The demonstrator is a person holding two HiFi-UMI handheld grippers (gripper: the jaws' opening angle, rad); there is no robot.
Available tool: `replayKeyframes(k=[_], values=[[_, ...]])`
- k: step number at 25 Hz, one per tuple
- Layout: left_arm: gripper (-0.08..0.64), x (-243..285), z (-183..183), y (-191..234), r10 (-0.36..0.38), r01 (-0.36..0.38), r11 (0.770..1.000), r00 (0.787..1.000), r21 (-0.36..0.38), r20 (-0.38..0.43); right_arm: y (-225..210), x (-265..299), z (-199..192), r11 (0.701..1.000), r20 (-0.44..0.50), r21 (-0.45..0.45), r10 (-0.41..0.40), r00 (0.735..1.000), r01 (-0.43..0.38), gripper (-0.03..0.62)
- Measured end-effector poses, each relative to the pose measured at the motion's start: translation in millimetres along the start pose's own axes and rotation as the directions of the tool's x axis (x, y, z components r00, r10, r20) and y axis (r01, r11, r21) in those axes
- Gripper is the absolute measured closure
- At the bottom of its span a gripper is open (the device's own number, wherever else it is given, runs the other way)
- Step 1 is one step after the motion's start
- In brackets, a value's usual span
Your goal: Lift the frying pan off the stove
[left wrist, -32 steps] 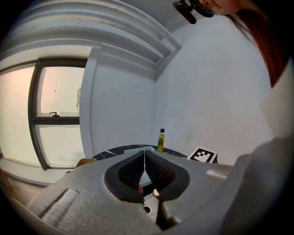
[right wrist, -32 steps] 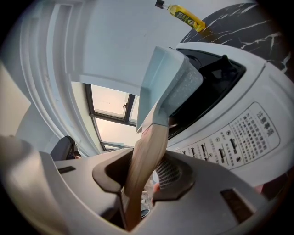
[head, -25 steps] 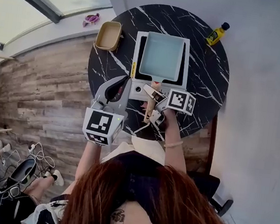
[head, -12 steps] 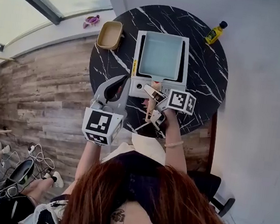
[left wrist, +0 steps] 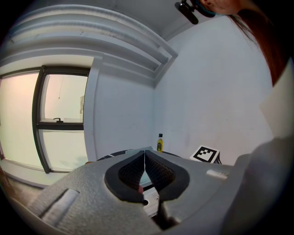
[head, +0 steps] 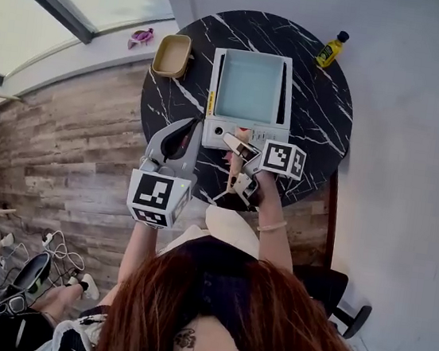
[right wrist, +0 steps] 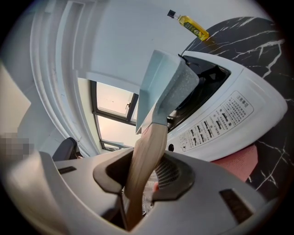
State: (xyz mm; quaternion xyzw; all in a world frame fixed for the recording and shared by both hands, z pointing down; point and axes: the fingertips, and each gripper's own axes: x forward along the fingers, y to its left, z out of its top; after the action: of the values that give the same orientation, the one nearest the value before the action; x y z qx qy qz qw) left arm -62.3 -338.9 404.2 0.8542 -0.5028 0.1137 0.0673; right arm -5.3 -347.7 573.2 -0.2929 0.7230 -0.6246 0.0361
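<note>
A light-blue square frying pan [head: 250, 86] sits over the white portable stove [head: 217, 134] on the round black marble table [head: 323, 120]. Its pale wooden handle [head: 233, 172] points toward me. My right gripper [head: 239, 165] is shut on that handle, and in the right gripper view the handle [right wrist: 144, 160] runs between both pads up to the pan [right wrist: 161, 87]. From here I cannot tell whether the pan touches the burner. My left gripper [head: 197, 123] hovers just left of the stove's front corner, shut and holding nothing [left wrist: 144, 167].
A tan bowl [head: 171, 54] stands left of the stove. A yellow oil bottle [head: 329, 50] stands at the table's far right edge by the wall. A pinkish pad [right wrist: 234, 163] lies under the stove's front. A chair base [head: 349, 316] is at the right.
The head view has drifted slightly, so the table sits a little further left. Both grippers and the pan keep their places relative to the stove.
</note>
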Motion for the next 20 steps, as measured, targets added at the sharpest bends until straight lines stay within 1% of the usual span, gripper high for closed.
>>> replayKeyframes(k=[8,20], values=[[0.548,-28,6,-7,-0.005,0.005,1.0,0.999,-0.002,0.032,19,-13,-22,0.999,0.002,-0.035,-0.004,1.0,0.004,0.457],[0.548,-39,5,-8,-0.02,0.02,1.0,0.998,0.011,0.06,27,-18,-32,0.999,0.014,-0.05,0.009,1.0,-0.008,0.456]])
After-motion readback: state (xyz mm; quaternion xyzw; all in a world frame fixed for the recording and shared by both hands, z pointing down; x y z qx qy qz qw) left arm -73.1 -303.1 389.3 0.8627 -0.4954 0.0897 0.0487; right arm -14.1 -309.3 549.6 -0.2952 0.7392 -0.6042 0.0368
